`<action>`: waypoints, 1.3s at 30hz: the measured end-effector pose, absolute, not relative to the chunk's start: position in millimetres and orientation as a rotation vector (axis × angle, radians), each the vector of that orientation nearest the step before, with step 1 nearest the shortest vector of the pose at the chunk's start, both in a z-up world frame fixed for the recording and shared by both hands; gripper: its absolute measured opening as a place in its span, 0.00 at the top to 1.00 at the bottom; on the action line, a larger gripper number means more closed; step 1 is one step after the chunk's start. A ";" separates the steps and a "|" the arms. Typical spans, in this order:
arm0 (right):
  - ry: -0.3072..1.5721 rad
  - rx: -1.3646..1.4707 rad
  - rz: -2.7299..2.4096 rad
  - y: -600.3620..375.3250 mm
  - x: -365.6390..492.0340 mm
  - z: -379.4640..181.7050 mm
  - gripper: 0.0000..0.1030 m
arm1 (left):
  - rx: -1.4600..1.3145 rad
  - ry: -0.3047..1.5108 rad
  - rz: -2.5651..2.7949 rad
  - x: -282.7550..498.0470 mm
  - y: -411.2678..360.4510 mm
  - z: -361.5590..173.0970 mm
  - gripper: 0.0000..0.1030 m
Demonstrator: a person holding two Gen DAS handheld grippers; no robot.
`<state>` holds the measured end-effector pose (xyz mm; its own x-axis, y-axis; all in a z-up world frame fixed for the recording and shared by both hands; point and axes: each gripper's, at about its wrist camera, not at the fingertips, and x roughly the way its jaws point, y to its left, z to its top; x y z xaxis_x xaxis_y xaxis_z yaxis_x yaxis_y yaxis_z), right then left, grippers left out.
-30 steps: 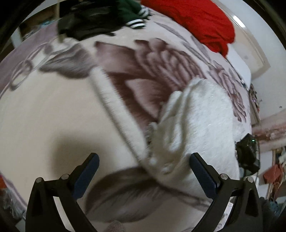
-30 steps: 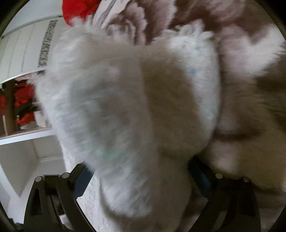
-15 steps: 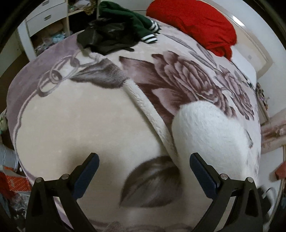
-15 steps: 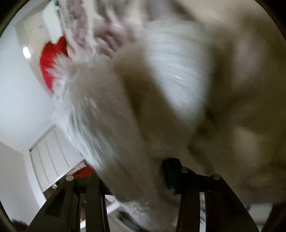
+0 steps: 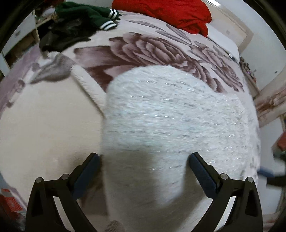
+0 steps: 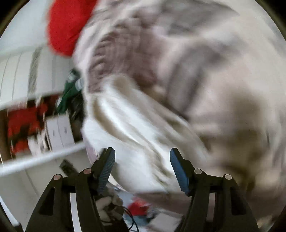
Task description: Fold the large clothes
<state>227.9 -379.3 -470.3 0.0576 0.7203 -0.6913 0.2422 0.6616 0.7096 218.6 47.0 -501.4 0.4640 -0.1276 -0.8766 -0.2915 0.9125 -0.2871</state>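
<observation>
In the left wrist view the left claw (image 5: pixel 143 171) stood spread over the fuzzy white garment (image 5: pixel 175 114) lying mid-frame on the floral bed blanket (image 5: pixel 157 51). The right claw (image 6: pixel 142 166) was opening; blurred white fabric (image 6: pixel 135 139) seemingly lay between, ungripped.

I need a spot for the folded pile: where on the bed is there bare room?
The plain cream stretch of the floral plush blanket, left of the fluffy white garment, is free. The far end is crowded: black garment, green striped-cuff top and red bedding.
</observation>
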 end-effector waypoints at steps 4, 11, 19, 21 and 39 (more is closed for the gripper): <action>1.481 0.625 0.562 -313.7 285.8 -465.3 0.35 | -0.437 1.093 0.114 215.8 49.2 -494.6 0.00; 1.580 0.377 0.699 -224.3 299.8 -484.9 0.85 | -0.453 1.081 0.195 195.9 73.2 -484.2 0.00; 1.470 0.353 0.472 -258.0 322.0 -446.8 0.85 | -0.496 1.031 0.134 206.8 69.5 -481.8 0.00; 1.572 0.308 0.494 -249.2 328.3 -480.5 0.77 | -0.453 1.048 0.143 212.5 64.4 -488.6 0.00; 1.773 0.504 0.520 -303.1 210.0 -505.9 0.40 | -0.456 1.076 0.178 204.9 75.9 -494.8 0.00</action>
